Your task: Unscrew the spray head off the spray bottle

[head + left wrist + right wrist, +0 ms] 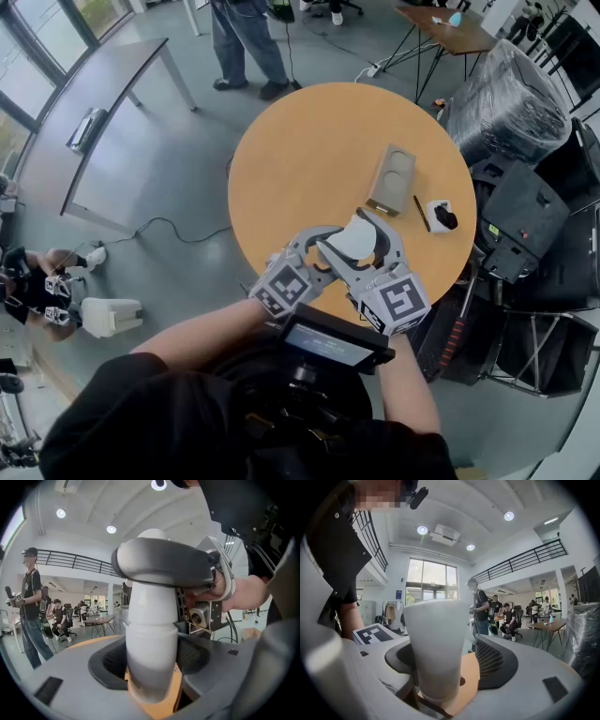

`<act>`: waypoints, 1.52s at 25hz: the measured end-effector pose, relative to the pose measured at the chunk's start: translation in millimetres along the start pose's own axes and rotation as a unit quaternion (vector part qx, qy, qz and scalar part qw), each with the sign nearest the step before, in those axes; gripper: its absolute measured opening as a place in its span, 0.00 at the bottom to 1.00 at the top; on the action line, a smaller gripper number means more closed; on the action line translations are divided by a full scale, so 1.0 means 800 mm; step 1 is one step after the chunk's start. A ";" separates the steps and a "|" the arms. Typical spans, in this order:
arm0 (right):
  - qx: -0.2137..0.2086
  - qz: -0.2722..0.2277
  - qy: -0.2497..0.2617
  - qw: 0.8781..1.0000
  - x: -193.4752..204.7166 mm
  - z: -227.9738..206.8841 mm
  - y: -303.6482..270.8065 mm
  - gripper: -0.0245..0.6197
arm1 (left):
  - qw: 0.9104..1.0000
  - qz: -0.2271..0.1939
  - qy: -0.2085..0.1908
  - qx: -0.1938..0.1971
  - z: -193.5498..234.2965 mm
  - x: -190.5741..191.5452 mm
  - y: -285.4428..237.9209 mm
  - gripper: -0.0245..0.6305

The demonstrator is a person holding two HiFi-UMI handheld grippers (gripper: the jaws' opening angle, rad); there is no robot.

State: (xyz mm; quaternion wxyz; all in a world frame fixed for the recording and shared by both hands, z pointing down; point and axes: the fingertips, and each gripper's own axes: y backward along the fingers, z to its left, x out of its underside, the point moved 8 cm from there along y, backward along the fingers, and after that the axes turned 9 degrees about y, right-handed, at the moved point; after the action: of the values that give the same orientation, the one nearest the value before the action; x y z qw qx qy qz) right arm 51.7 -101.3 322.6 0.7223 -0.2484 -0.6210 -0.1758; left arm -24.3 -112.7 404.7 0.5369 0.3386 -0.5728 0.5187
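Two grippers meet on the white bottle (354, 239), which stands upright at the near side of the round table (309, 141). The left gripper (152, 658) pinches the bottle's lower body with both pads against it. The right gripper (447, 660) has its jaws spread round the bottle's upper part, and table shows between the bottle and one pad. If the twist starts before those jaws close, I judge the pads would only slide over the smooth plastic. If the left pinch is light, the whole bottle may turn with its top instead of unscrewing. A sideways shove could tip the bottle toward the table edge on the person's side of it. Whether the spray head sits on the bottle I cannot tell. Beyond the bottle lie a pen (422, 214), a small black-and-white piece (442, 216) and a grey block (391, 178), all apart from it.
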 end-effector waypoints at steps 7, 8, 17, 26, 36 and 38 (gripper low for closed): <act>-0.022 0.007 -0.004 1.000 -0.004 0.000 0.004 0.60 | 1.000 -0.002 0.001 0.016 -0.003 0.011 0.000 0.50; -0.023 0.007 -0.006 1.000 -0.005 0.000 0.004 0.60 | 1.000 -0.002 0.001 0.017 -0.003 0.013 -0.001 0.50; -0.026 -0.018 -0.025 0.999 -0.022 -0.013 0.014 0.60 | 0.999 -0.010 -0.004 0.031 0.000 0.038 -0.006 0.50; -0.023 -0.044 -0.018 0.999 -0.045 -0.029 0.025 0.60 | 0.999 -0.022 -0.019 0.038 0.006 0.059 -0.016 0.50; 0.000 -0.059 -0.012 0.998 -0.065 -0.052 0.030 0.60 | 0.999 -0.011 -0.010 0.050 0.017 0.072 -0.026 0.50; 0.006 -0.062 -0.014 0.998 -0.068 -0.058 0.032 0.60 | 0.999 -0.003 -0.005 0.051 0.020 0.077 -0.028 0.50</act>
State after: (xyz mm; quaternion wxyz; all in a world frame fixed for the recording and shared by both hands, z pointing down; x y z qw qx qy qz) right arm 95.1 -110.1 260.8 0.7031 -0.2073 -0.6462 -0.2126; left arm -19.4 -123.1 471.5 0.5178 0.3695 -0.5475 0.5437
